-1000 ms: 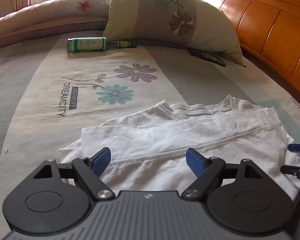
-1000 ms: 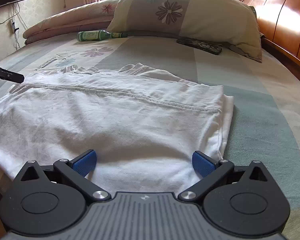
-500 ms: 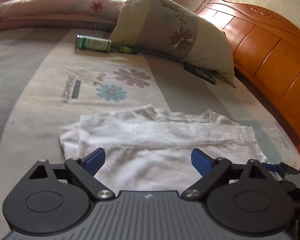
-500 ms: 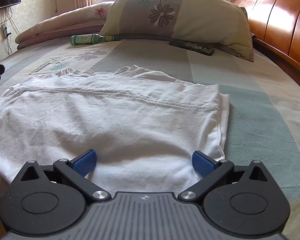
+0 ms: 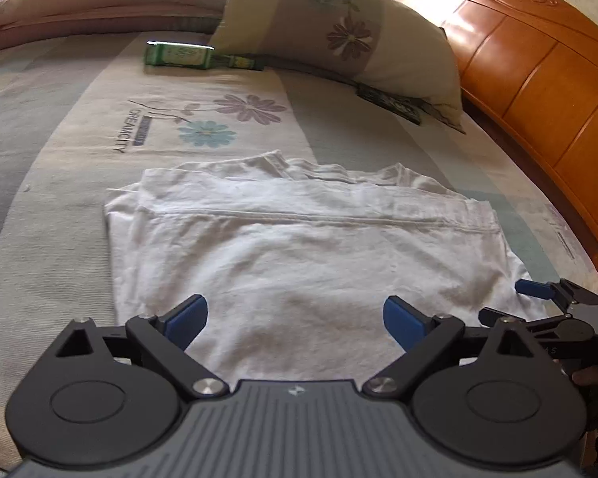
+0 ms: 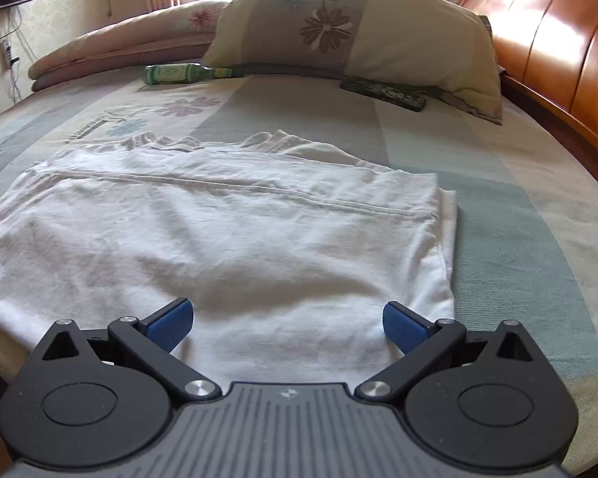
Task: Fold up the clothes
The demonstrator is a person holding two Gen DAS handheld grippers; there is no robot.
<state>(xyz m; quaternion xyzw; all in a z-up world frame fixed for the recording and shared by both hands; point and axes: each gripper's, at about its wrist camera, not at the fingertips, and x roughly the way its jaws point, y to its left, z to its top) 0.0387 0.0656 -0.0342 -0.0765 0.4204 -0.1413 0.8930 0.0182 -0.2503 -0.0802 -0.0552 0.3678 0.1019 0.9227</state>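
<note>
A white garment (image 5: 307,239) lies folded flat on the bed (image 5: 59,183), near its front edge. The left hand-held gripper (image 5: 295,320) hangs over the garment's near part with jaws spread wide, gripping nothing. The right hand-held gripper (image 6: 285,320) is likewise wide open and empty above the garment's near right corner. A green bottle (image 6: 179,73) lies beside the pillow (image 6: 351,36) toward the headboard (image 6: 558,47).
</note>
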